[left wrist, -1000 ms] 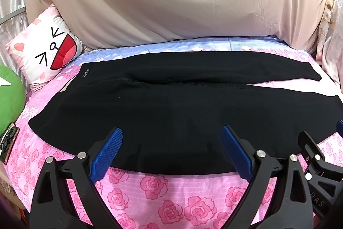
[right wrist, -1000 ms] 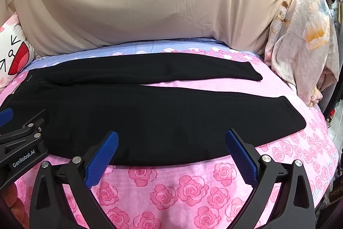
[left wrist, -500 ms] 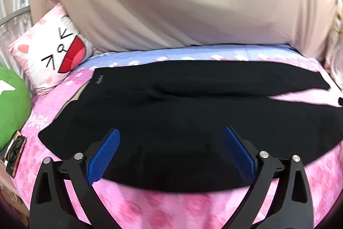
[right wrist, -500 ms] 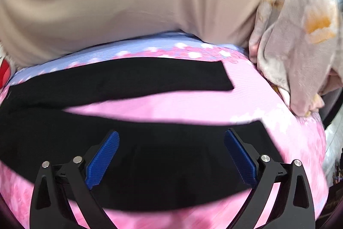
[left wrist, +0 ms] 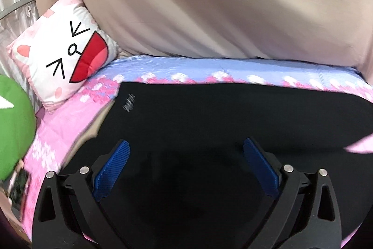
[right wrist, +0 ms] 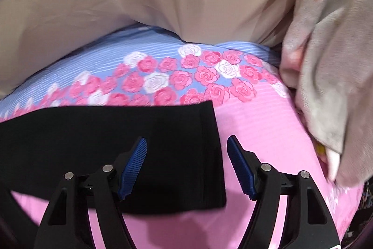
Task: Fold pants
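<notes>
Black pants (left wrist: 209, 123) lie flat on a pink rose-print bed sheet (left wrist: 60, 123). The left wrist view shows the waist end, with a small label near its far left corner. My left gripper (left wrist: 186, 167) is open over the waist area, holding nothing. The right wrist view shows the far leg's cuff end (right wrist: 177, 146). My right gripper (right wrist: 186, 167) is open, half closed in, straddling the cuff's right edge, with its left finger over the black cloth and its right finger over the sheet (right wrist: 268, 123).
A cat-face pillow (left wrist: 67, 62) and a green cushion (left wrist: 14, 127) sit at the bed's left. A beige cover (left wrist: 209, 4) rises behind the bed. A floral blanket (right wrist: 331, 62) hangs at the right edge. A small dark object (left wrist: 18, 186) lies at the left bed edge.
Both grippers moved forward over the pants and apart, the left toward the waist, the right toward the far leg's cuff. The right jaws have narrowed.
</notes>
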